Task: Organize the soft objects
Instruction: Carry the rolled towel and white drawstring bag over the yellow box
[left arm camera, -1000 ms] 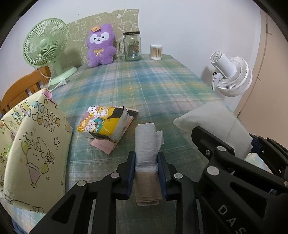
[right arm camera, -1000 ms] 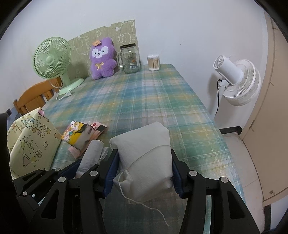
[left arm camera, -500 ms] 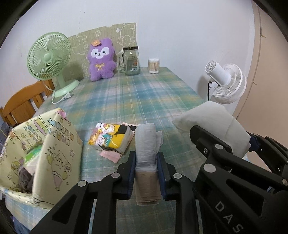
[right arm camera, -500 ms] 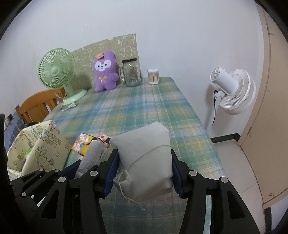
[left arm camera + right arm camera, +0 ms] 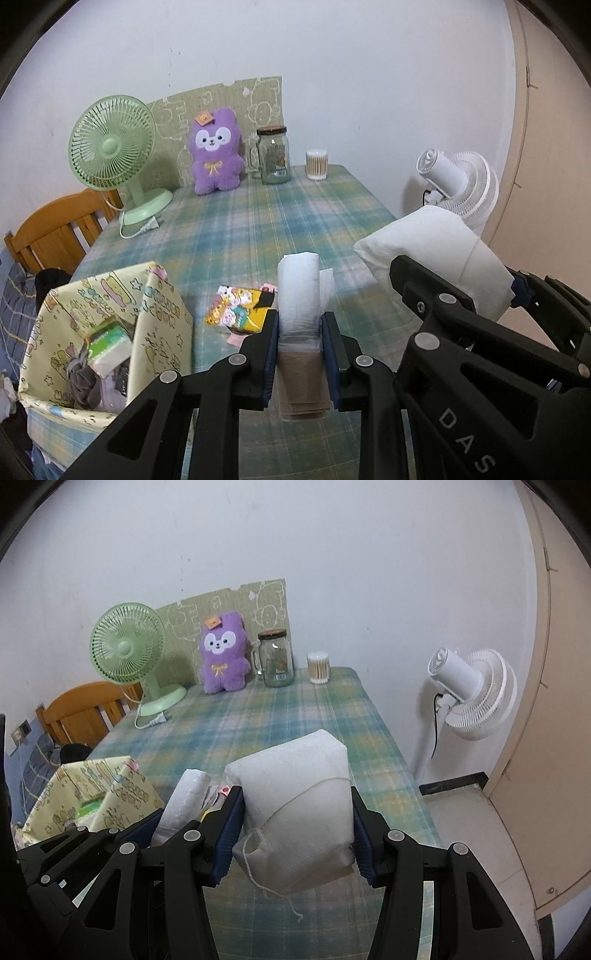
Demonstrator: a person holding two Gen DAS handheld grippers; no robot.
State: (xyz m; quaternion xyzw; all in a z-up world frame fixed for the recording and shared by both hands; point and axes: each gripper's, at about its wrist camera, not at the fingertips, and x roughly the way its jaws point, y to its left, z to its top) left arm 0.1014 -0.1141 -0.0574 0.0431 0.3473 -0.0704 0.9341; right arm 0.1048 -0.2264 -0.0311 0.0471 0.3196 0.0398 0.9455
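My left gripper [image 5: 299, 328] is shut on a white plastic-bag roll [image 5: 298, 291] with a brown paper end and holds it above the table. My right gripper [image 5: 295, 823] is shut on a white cloth pouch [image 5: 299, 794] with a drawstring; the pouch also shows in the left wrist view [image 5: 432, 251]. A yellow cartoon-print fabric basket [image 5: 159, 317] stands at the near left with a green tissue pack [image 5: 110, 343] and dark cloth inside. A yellow cartoon packet [image 5: 236, 308] lies on the plaid tablecloth [image 5: 280, 221] beside the basket.
At the table's far end stand a green desk fan [image 5: 114, 155], a purple plush toy [image 5: 216, 160], a glass jar [image 5: 273, 155] and a cotton-swab tub [image 5: 317, 164]. A white floor fan [image 5: 472, 690] stands right of the table. A wooden chair [image 5: 55, 229] is at the left.
Both grippers have risen and pulled back with their loads. The basket's inside has come into view and the table looks farther below.
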